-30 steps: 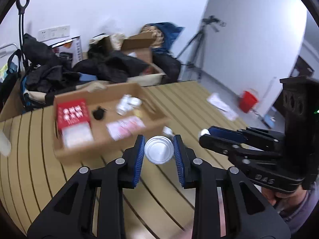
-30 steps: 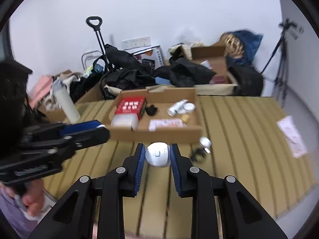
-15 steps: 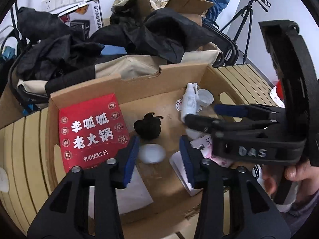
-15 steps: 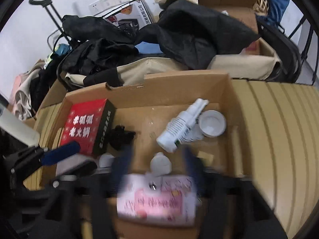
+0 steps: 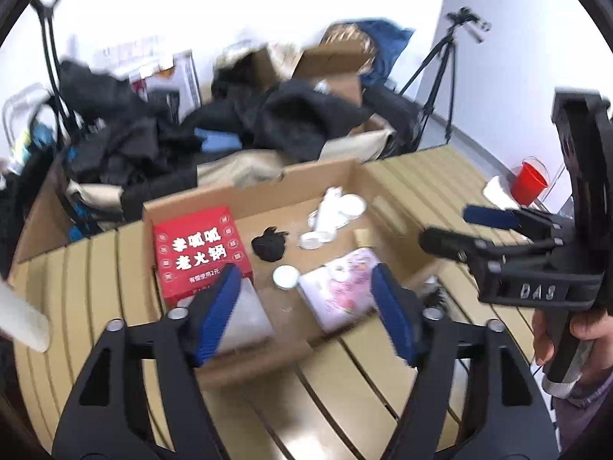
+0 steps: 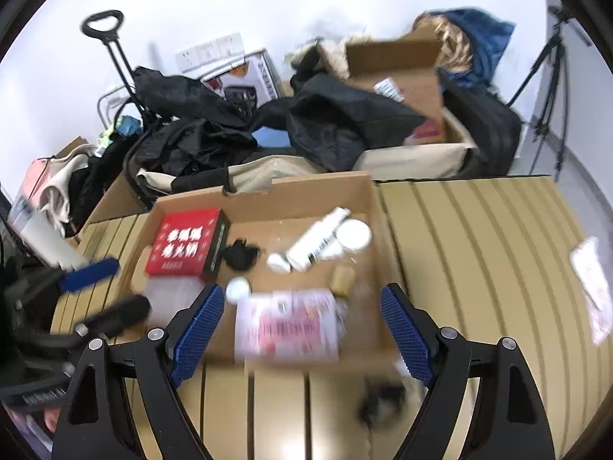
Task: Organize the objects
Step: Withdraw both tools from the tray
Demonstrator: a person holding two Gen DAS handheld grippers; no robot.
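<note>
The left gripper (image 5: 306, 306) fills the lower middle of its own view, its blue pads spreading apart with nothing between them; they frame the near part of the cardboard box (image 5: 318, 176) instead of pressing on anything. The right gripper (image 6: 302, 329) sits low in its view with its pads wide apart and likewise empty. Both point down at a slant over the box's near wall, which suits dropping things in from above.

Just beyond the left gripper, a small round white tin (image 5: 285, 276) lies on the box floor, centre of the frame, clear of both pads. To its right is a pink-printed packet (image 5: 341, 287), lying flat against the near wall. Left of the tin a red carton (image 5: 199, 253) with white characters lies flat, with a clear plastic packet (image 5: 245, 318) below it, partly behind the left pad. Further up are a black crumpled item (image 5: 269, 245), a white spray bottle (image 6: 318, 239) on its side and a white lid-like disc (image 6: 354, 234) touching it. A small white rounded piece (image 6: 279, 261) rests just left of the bottle's base.

Laid in a single layer, the items stay visible and reachable. On the slatted counter (image 6: 479, 268), at the lower right of the right view, a blurred dark object (image 6: 383, 402) remains outside the box, so the sorting looks unfinished. Clothes and bags are heaped behind.
</note>
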